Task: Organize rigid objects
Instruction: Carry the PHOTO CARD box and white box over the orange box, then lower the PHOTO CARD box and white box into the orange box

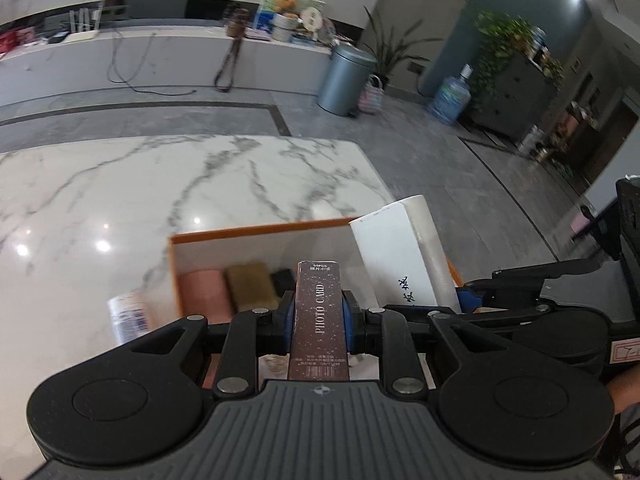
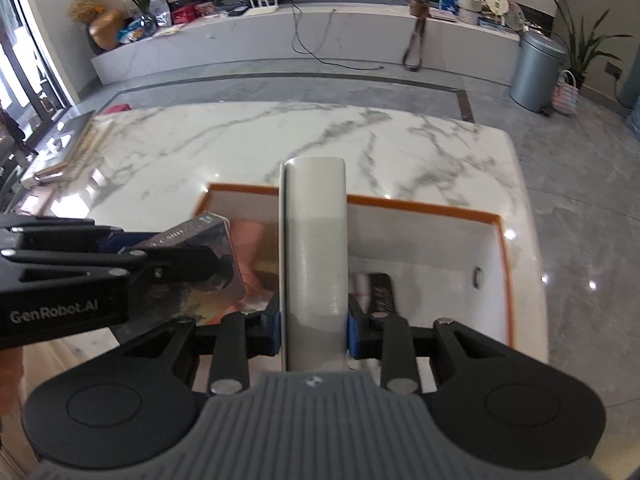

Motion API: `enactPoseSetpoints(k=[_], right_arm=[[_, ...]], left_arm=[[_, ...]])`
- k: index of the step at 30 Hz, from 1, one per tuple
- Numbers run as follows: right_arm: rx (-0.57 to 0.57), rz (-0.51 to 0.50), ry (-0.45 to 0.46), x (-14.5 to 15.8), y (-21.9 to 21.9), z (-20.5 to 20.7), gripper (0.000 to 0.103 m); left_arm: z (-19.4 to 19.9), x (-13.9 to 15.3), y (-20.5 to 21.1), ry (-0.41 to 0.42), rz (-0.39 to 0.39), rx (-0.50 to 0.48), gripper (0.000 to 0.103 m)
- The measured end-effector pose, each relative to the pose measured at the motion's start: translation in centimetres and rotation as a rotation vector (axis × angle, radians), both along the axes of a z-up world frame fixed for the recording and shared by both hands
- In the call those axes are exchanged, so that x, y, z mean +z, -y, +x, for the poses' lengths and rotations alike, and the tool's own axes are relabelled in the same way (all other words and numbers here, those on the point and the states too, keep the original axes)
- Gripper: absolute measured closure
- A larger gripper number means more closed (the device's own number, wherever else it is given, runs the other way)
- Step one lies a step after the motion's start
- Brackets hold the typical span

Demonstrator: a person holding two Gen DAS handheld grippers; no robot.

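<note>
The left gripper (image 1: 318, 320) is clamped on a dark, narrow photo card box (image 1: 319, 312), its blue pads pressing the 2 long sides about midway up, so the box stands out forward along the fingers. The right gripper (image 2: 314, 316) is likewise clamped, on a tall white box (image 2: 314, 248) with rounded edges, held low on its length. Both loads hang above the near side of the orange-rimmed tray (image 2: 503, 256), the photo card box over its left part and the white box toward its middle, and the 2 grippers sit just beside each other there. Inside the tray, a pink block (image 1: 204, 294), an olive block (image 1: 252, 286) and a small black item (image 1: 285, 278) lie in a row in its left part, while a dark flat piece (image 2: 382, 292) lies nearer its middle; the right part of the tray floor looks bare. The tray rests on the marble worktop (image 1: 100, 200), and a blue-and-white packet (image 1: 130, 316) lies outside the tray's left wall. The step looks like setting both boxes into the tray. It would go best 1 at a time: lower the white box into the bare right part first, then place the photo card box beside the row, releasing each only once it rests on the tray floor. Whether the photo card box fits beside the row, I cannot tell.
</note>
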State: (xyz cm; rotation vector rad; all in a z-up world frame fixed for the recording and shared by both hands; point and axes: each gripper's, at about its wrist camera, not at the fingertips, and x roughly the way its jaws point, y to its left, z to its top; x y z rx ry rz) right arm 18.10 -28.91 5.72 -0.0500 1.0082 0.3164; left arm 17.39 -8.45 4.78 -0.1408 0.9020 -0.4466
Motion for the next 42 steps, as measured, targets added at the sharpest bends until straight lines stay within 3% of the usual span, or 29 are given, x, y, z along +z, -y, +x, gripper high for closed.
enactPoseSetpoints(k=[13,25,34,42], right_arm=[[-0.067,-0.055,-0.091,-3.9,5.3,2.7,0.074],[0.020,-0.236,-0.140,-9.3,3.9,4.8,0.074],[0.061,-0.265,-0.188,-11.7,3.6,5.4,0.074],[0.106,-0.312,-0.138,-10.8,3.1,4.8,0.073]], left_arm=[[2.5,-3.3,5.2,-0.107,-0.014,-0.050,0.078],[4.7,-6.8,7.3,-0.186,0.025,-0.029,0.078],[5.1,-7.9,8.0,-0.212,0.032,-0.038,0.078],[5.2,-8.3,8.3,-0.220,0.032,-0.041,0.078]])
